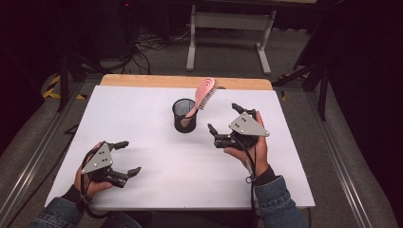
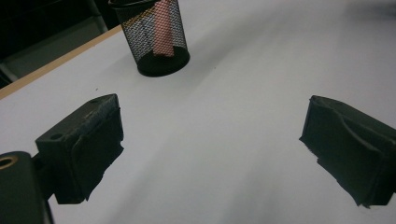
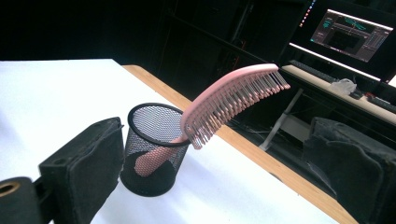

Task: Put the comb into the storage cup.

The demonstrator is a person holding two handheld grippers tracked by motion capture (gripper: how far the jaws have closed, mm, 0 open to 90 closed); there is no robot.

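A black mesh cup (image 1: pixel 184 115) stands on the white table (image 1: pixel 142 109) near its middle back. A pink hairbrush (image 1: pixel 203 96) rests in it handle down, its bristled head leaning out over the rim to the right. In the right gripper view the cup (image 3: pixel 152 149) and brush (image 3: pixel 233 100) sit just beyond the jaws. My right gripper (image 1: pixel 224 118) is open, a short way right of the cup, with nothing between its jaws. My left gripper (image 1: pixel 128 157) is open and empty near the front left. The left gripper view has the cup (image 2: pixel 154 37) far ahead.
The table's wooden back edge (image 1: pixel 185 81) runs behind the cup. Beyond it stand a white-framed desk (image 1: pixel 230 33) and cables on the floor. A lit monitor (image 3: pixel 350 32) sits on a desk off the table.
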